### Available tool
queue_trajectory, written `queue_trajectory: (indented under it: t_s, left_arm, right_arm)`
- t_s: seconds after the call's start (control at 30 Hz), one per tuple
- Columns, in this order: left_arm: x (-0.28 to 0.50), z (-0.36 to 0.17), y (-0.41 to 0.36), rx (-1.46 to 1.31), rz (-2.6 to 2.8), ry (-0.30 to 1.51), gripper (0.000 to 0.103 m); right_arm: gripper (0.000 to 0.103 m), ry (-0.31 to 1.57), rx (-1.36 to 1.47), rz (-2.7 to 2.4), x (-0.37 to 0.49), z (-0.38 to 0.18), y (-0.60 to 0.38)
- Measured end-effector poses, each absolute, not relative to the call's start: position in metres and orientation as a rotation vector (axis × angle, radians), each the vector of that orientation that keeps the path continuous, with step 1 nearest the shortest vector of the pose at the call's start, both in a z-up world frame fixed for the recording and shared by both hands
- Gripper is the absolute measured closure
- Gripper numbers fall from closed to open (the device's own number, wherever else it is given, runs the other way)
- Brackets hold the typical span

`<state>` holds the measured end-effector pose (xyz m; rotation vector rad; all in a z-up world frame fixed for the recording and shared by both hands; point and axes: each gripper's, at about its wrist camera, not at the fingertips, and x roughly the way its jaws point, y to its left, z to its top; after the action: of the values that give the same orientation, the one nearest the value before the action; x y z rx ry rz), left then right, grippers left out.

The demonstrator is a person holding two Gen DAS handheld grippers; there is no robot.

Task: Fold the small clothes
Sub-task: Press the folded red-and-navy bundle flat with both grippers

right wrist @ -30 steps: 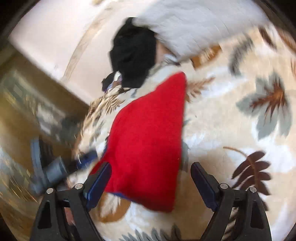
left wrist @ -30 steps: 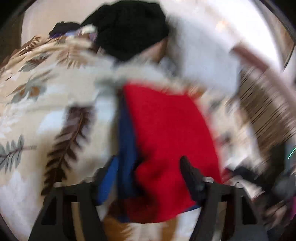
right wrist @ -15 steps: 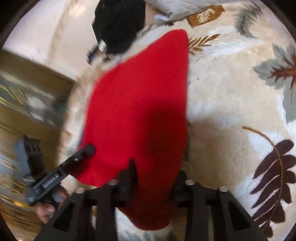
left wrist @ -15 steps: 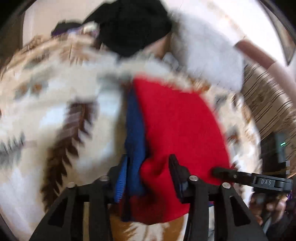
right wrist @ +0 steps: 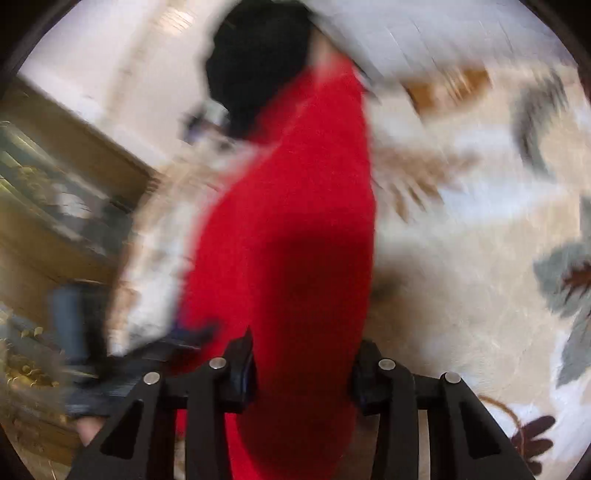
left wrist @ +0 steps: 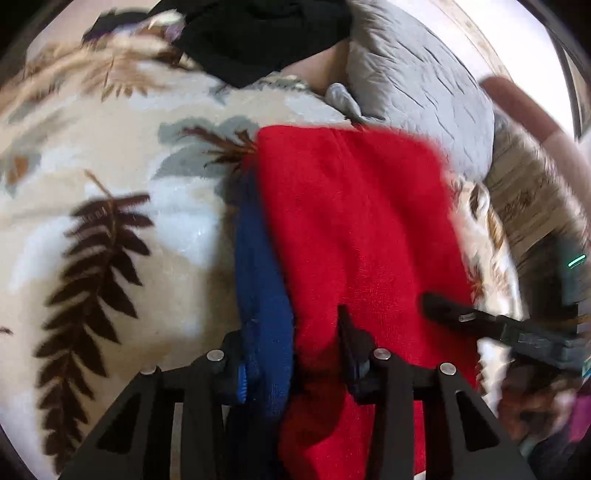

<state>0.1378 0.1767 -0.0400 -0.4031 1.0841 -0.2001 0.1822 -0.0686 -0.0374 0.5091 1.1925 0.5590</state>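
A red garment (left wrist: 362,221) with a blue layer (left wrist: 258,280) along its left edge lies on a leaf-patterned blanket (left wrist: 110,166). My left gripper (left wrist: 293,350) is closing on its near edge, with blue and red cloth bunched between the pads. A fingertip of my right gripper (left wrist: 443,310) rests on the red cloth to the right. In the right wrist view the red garment (right wrist: 295,221) fills the gap of my right gripper (right wrist: 304,358), whose jaws are closing against it. My left gripper (right wrist: 177,339) is a blur at the garment's left edge.
A black pile of clothes (left wrist: 266,33) and a grey quilted pillow (left wrist: 417,81) lie beyond the garment. The blanket (right wrist: 461,295) spreads wide to the right in the right wrist view. The bed edge drops off at left, with wooden furniture (right wrist: 55,184) behind.
Both grippers have moved in over the garment's near edge. The right jaws went from wide apart to narrow around the red cloth. The left jaws narrowed on the blue and red edge.
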Motion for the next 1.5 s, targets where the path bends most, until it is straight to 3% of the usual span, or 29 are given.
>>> queue_trajectory:
  t_s: [0.07,0.13,0.17,0.23,0.3,0.33,0.37,0.43,0.5,0.57,0.6,0.67,0.73,0.77,0.8,0.83,0.87,0.9,0.97,1.17,1.27,1.3,1.33,1.4,1.5]
  left_arm:
    - [0.134,-0.032,0.174,-0.379,-0.195,1.071,0.061]
    - [0.126,-0.022,0.174,-0.368,-0.172,1.052,0.06]
    - [0.122,-0.017,0.177,-0.37,-0.171,1.035,0.06]
    - [0.108,-0.006,0.178,-0.377,-0.199,0.981,0.04]
    - [0.102,-0.018,0.176,-0.358,-0.186,1.0,0.039]
    - [0.106,-0.029,0.172,-0.333,-0.174,1.053,0.054]
    - [0.109,-0.044,0.169,-0.34,-0.192,1.092,0.055]
    - [0.104,-0.037,0.177,-0.411,-0.192,1.063,0.068]
    - [0.099,-0.019,0.169,-0.334,-0.19,1.027,0.068]
    - [0.1,-0.022,0.167,-0.313,-0.19,1.047,0.062]
    - [0.101,-0.022,0.17,-0.331,-0.18,1.049,0.06]
    - [0.099,-0.015,0.176,-0.388,-0.198,1.029,0.048]
    - [0.102,-0.007,0.176,-0.391,-0.196,0.965,0.016]
    - [0.106,-0.008,0.174,-0.375,-0.18,0.948,0.015]
    - [0.117,-0.021,0.17,-0.346,-0.165,1.0,0.016]
    - [0.126,-0.033,0.166,-0.332,-0.158,1.068,0.032]
    - [0.133,-0.048,0.166,-0.389,-0.178,1.12,0.039]
    - [0.133,-0.044,0.166,-0.423,-0.202,1.11,0.063]
    - [0.13,-0.027,0.161,-0.397,-0.193,1.084,0.069]
    - [0.103,0.01,0.102,-0.432,-0.243,1.011,0.067]
    - [0.116,-0.036,0.068,-0.343,-0.152,1.118,0.049]
    - [0.119,-0.051,0.065,-0.338,-0.149,1.139,0.032]
    - [0.118,-0.049,0.067,-0.359,-0.158,1.105,0.03]
    - [0.109,-0.028,0.075,-0.374,-0.153,1.102,0.032]
    - [0.096,-0.005,0.087,-0.356,-0.161,1.043,0.032]
  right_arm:
    - [0.043,1.17,0.573,0.579,0.176,-0.032,-0.079]
    - [0.022,1.144,0.549,0.603,0.168,-0.021,-0.081]
    - [0.022,1.137,0.554,0.611,0.166,-0.019,-0.084]
    - [0.019,1.134,0.619,0.611,0.166,-0.025,-0.093]
    - [0.017,1.169,0.674,0.63,0.166,-0.035,-0.09]
    - [0.038,1.229,0.625,0.662,0.171,-0.045,-0.085]
    - [0.05,1.247,0.552,0.66,0.171,-0.048,-0.075]
    - [0.057,1.203,0.507,0.652,0.165,-0.027,-0.073]
    - [0.058,1.146,0.463,0.658,0.154,-0.004,-0.072]
    - [0.051,1.179,0.425,0.624,0.158,-0.018,-0.074]
    - [0.039,1.232,0.449,0.597,0.161,-0.031,-0.078]
    - [0.036,1.217,0.595,0.638,0.162,-0.034,-0.093]
    - [0.025,1.136,0.628,0.637,0.162,-0.026,-0.104]
    - [0.021,1.112,0.629,0.616,0.165,-0.025,-0.105]
    - [0.019,1.111,0.627,0.609,0.171,-0.027,-0.101]
    - [0.024,1.155,0.6,0.638,0.181,-0.036,-0.09]
    - [0.042,1.243,0.554,0.664,0.19,-0.048,-0.072]
    - [0.051,1.252,0.54,0.651,0.193,-0.047,-0.067]
    - [0.059,1.176,0.42,0.689,0.186,-0.009,-0.063]
    - [0.058,1.133,0.317,0.68,0.166,0.039,-0.114]
    - [0.045,1.203,0.331,0.621,0.173,-0.004,-0.142]
    - [0.038,1.257,0.359,0.56,0.177,-0.03,-0.151]
    - [0.031,1.293,0.408,0.518,0.176,-0.044,-0.163]
    - [0.031,1.207,0.594,0.581,0.163,-0.041,-0.186]
    - [0.029,1.133,0.619,0.545,0.145,-0.029,-0.204]
